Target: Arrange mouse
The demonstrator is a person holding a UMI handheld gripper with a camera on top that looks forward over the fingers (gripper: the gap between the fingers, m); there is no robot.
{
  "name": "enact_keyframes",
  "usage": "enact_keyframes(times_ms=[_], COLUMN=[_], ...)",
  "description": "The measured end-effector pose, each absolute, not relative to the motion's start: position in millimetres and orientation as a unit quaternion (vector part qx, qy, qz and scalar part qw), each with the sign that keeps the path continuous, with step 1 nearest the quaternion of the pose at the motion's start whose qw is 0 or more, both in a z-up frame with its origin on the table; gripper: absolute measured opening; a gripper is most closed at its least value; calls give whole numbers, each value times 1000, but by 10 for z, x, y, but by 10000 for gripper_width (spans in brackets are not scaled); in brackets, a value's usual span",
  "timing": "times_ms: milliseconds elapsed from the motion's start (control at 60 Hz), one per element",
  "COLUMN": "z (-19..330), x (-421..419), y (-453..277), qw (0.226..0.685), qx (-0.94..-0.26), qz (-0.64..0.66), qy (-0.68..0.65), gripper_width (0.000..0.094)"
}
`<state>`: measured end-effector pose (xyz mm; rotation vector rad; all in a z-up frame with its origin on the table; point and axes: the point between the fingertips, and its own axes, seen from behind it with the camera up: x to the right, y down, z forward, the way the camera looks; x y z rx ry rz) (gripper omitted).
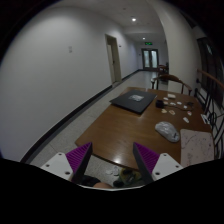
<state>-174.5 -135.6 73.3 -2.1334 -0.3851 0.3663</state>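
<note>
A white mouse (167,131) lies on the wooden table (120,128), ahead of my fingers and off to the right. A dark flat rectangular mat (132,99) lies farther along the table, beyond the mouse and to its left. My gripper (112,160) is open and holds nothing. Its two purple pads stand wide apart above the near end of the table. The mouse is well beyond the right fingertip (147,157). A small dark thing (124,180) shows low between the fingers; I cannot tell what it is.
White paper sheets (196,146) lie at the table's right edge near the mouse. Small white items (172,100) sit farther back on the right. A chair (171,81) stands at the far end. A corridor with a grey floor (70,125) runs along the table's left.
</note>
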Motion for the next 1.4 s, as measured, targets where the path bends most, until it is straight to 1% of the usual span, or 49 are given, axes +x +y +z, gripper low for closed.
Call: enact_keyframes(times_ms=[83,167,233,333,433,500,617,667,750,767,783,867,883,900,917,933,1033,1050,1117,1150,1167,1200,1250,1333,1367,1400], z=[732,697,638,475,203,74,23,-45,-184,-206,-190,-195,-197,-204,-210,-211,-203,-201,-175,-111,-35,175,580,1169,1337,1421], x=[-1594,-1091,-704,-34,440,457,288,234,165,156,148,157,169,177,202,203,208,203,179,182,180,210,348,703,874,1065], y=[-1288,-1045,-878,-456,-138,-14,271,383,540,584,642,831,870,905,936,964,1003,1004,965,916,879,830,728,394,257,189], qw=[459,464,468,467,445,430,424,414,391,387,393,386,385,384,383,382,387,388,385,386,393,418,458,498,512,521], qx=[-866,-867,-870,-876,-890,-896,-895,-898,-908,-910,-908,-912,-913,-914,-916,-917,-917,-916,-917,-916,-913,-902,-883,-863,-856,-852], qz=[142,121,86,30,0,13,36,42,56,56,57,53,51,49,45,46,41,41,59,69,71,75,69,50,41,25], qy=[-141,-136,-128,-114,-99,-108,-132,-140,-138,-137,-136,-128,-124,-120,-114,-107,-92,-95,-89,-82,-80,-82,-75,-67,-59,-49], gripper_width=[850,857,844,846,845,848,842,843,797,808,790,713,635,623,552,528,472,440,371,361,357,359,359,356,358,357])
